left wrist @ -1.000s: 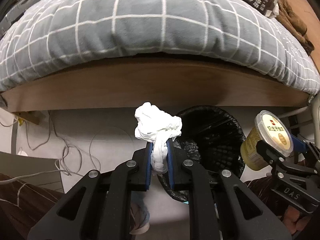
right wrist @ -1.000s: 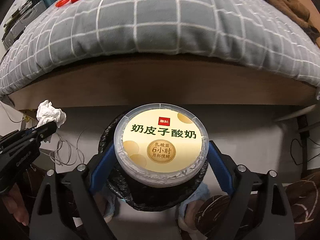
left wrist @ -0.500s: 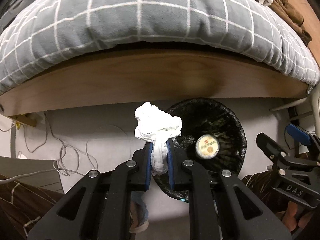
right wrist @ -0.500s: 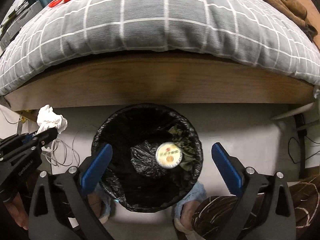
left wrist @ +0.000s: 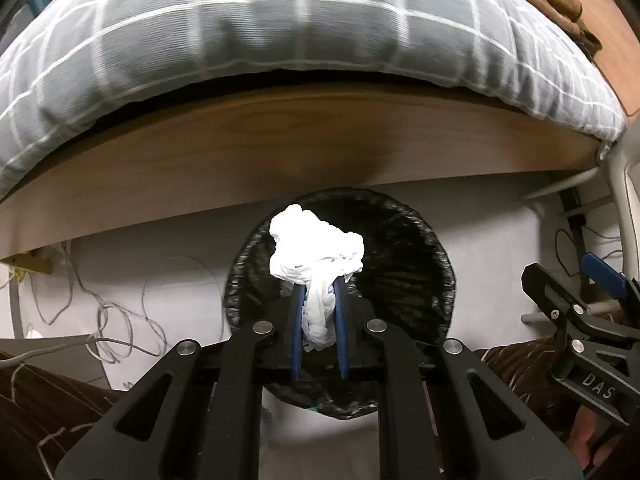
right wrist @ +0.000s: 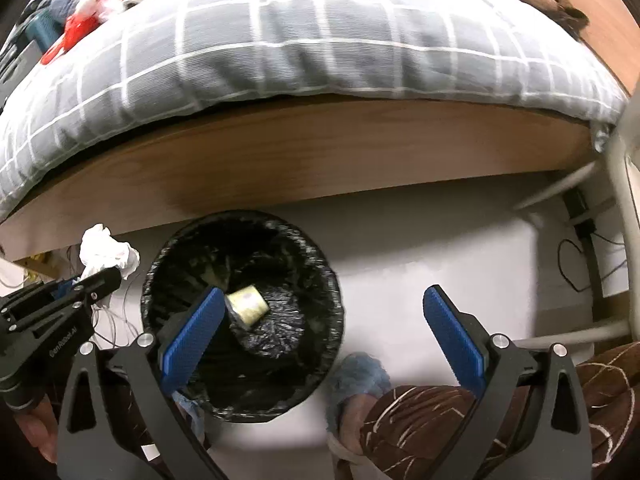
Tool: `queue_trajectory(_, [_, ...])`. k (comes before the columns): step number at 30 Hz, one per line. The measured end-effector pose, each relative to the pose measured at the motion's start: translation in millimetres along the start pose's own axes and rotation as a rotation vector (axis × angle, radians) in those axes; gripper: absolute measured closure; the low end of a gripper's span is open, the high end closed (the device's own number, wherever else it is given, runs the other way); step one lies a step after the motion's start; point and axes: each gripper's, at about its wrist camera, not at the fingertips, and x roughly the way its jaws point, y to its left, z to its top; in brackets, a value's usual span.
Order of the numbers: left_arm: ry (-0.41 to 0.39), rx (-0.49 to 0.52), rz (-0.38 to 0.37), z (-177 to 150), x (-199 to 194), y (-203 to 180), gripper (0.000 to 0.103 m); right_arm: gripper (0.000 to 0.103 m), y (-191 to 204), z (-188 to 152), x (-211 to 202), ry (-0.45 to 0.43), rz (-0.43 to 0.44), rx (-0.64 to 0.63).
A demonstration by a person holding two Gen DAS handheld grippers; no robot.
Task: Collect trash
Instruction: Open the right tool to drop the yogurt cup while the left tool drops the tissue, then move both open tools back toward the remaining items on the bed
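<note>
One round trash bin, lined with a crinkled, glossy black plastic bag, stands on a pale floor just in front of a wooden bed frame with a smooth brown grain. Inside the bin lies one cylindrical yellow cup, tipped on its side against the wrinkled liner at the bottom. The left gripper is clenched on one crumpled white tissue; its two blue pads pinch the twisted lower part of the wad, while the puffy, creased upper part bulges above the fingertips, held over the bin's opening in the left wrist view. The right gripper stands released, its two ribbed blue pads spread wide with nothing between them; the left-hand pad overlaps the bin's mouth in that view, the other is over bare floor. Over the bed frame hangs one grey quilt, soft and padded, crossed by thin white grid lines. Thin grey cables lie looped on the floor left of the bin. One fuzzy blue slipper shows beside the bin, below a dark brown patterned trouser leg.
</note>
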Motion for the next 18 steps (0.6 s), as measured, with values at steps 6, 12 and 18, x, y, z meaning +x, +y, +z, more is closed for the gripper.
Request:
queue_trajectory(6, [0.012, 0.008, 0.013, 0, 7, -12, 0.074, 0.008, -17, 0, 2, 0.005, 0.0, 0.052])
queue_trajectory(12, [-0.023, -0.013, 0.065, 1, 0, -4, 0.041, 0.008, -14, 1, 0, -0.011, 0.007, 0.029])
queue_trajectory(18, [-0.112, -0.022, 0.087, 5, -31, 4, 0.014, 0.008, 0, 9, -22, -0.083, 0.004, -0.032])
